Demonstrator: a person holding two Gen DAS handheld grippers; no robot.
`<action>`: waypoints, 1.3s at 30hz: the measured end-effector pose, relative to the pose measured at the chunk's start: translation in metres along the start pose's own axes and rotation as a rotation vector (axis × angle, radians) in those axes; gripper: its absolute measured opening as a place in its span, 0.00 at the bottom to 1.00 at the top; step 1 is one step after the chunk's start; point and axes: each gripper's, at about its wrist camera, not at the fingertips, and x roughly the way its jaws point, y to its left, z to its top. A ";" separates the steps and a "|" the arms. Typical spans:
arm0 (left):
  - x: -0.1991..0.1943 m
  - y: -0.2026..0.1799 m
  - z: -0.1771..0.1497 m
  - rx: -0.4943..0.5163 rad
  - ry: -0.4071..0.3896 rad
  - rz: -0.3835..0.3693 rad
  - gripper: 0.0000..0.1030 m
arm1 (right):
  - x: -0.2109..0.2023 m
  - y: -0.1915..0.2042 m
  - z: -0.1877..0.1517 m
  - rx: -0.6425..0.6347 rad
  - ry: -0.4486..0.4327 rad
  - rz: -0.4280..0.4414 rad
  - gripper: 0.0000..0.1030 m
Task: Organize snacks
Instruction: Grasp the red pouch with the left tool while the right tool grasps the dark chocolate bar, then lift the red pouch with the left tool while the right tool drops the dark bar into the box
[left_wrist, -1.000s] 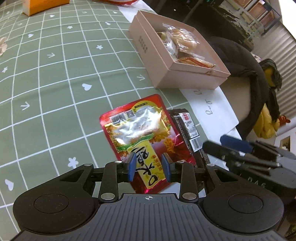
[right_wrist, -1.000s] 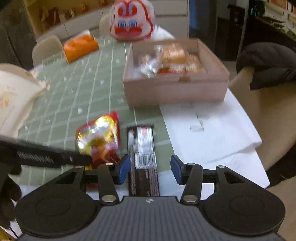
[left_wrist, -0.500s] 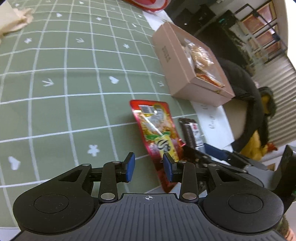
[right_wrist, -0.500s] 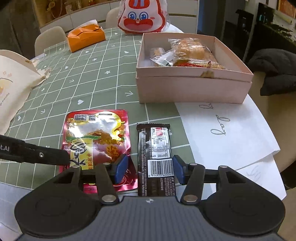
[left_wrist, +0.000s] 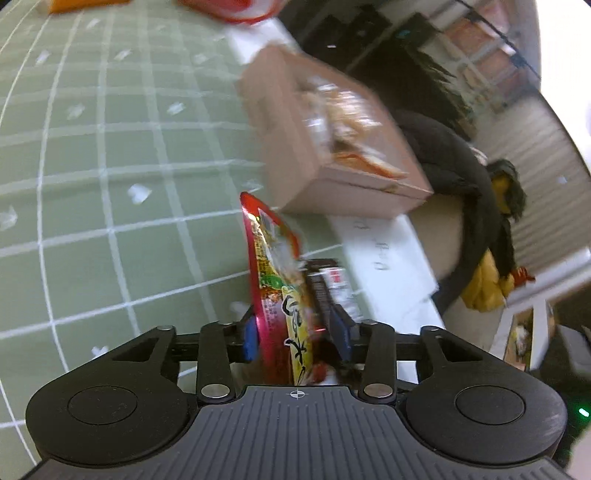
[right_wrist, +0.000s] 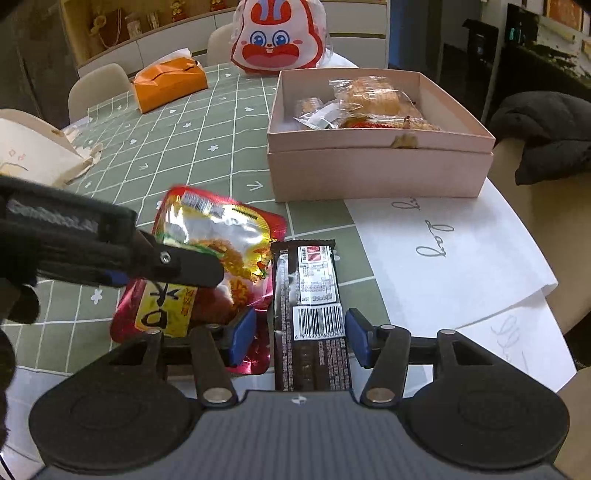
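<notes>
The left claw (left_wrist: 295, 336) pinches the red snack pouch (left_wrist: 273, 280) near one edge, so the slick foil may slip free. The right claw (right_wrist: 297, 334) stands wide around the chocolate bar (right_wrist: 310, 314) on the bench (right_wrist: 207, 147); closing could snag the pouch's corner.

Left wrist view motion-blurred, pink box (left_wrist: 332, 136) smeared; right view sharp, foil glare on red packet (right_wrist: 207, 236); fisheye-bent edges.

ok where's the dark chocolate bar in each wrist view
Left wrist: chocolate bar lower centre, mostly hidden behind the red snack pouch.
Right wrist: chocolate bar bottom centre, between the open right gripper fingers.
Shared landmark: pink box beyond it.
</notes>
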 end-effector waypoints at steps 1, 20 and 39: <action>-0.003 -0.005 0.000 0.029 0.000 -0.005 0.40 | -0.001 -0.001 -0.001 0.011 -0.001 0.007 0.52; 0.007 -0.001 -0.008 0.082 0.088 0.072 0.26 | -0.017 0.000 -0.028 -0.032 -0.045 0.008 0.57; -0.025 -0.012 -0.028 0.298 0.088 0.271 0.26 | -0.011 0.013 -0.030 -0.127 0.024 0.025 0.93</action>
